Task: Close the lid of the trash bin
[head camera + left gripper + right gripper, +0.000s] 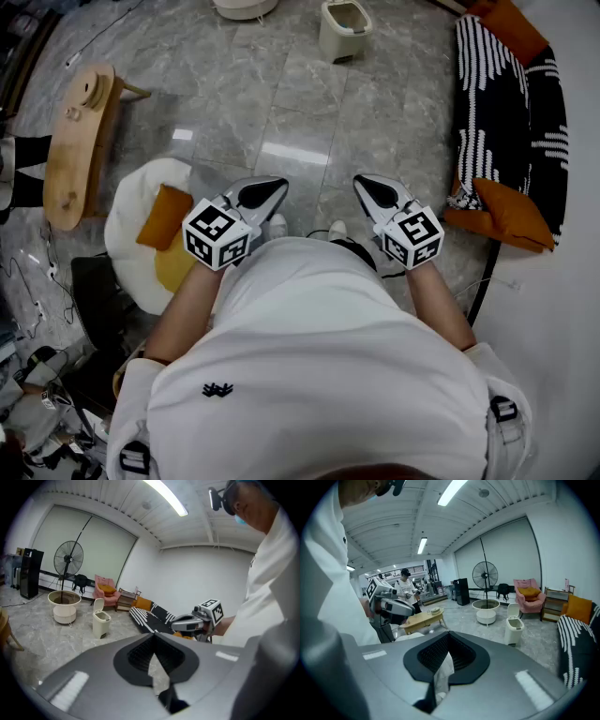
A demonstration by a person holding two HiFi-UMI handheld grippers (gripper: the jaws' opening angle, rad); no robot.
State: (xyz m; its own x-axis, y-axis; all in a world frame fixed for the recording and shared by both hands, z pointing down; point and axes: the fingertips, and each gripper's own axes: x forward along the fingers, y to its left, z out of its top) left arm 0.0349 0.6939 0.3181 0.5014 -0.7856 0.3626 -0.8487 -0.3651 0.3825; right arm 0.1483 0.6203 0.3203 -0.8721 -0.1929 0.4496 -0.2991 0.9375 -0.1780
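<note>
The small cream trash bin (pixel 344 28) stands on the grey marble floor far ahead of me, its lid tipped up and open. It also shows as the bin (pixel 101 617) in the left gripper view and as the bin (pixel 514 629) in the right gripper view. My left gripper (pixel 265 193) and right gripper (pixel 374 190) are held side by side close to my chest, well short of the bin. Both are shut with nothing between their jaws. The left gripper's tips (pixel 153 634) meet, and so do the right gripper's tips (pixel 447 634).
A low wooden table (pixel 80 141) and a white seat with an orange cushion (pixel 155 220) stand to my left. A black-and-white striped sofa (pixel 511 122) runs along the right. A round white tub (pixel 246 7) sits left of the bin, near a standing fan (pixel 68 559). A person (pixel 405 587) stands far off.
</note>
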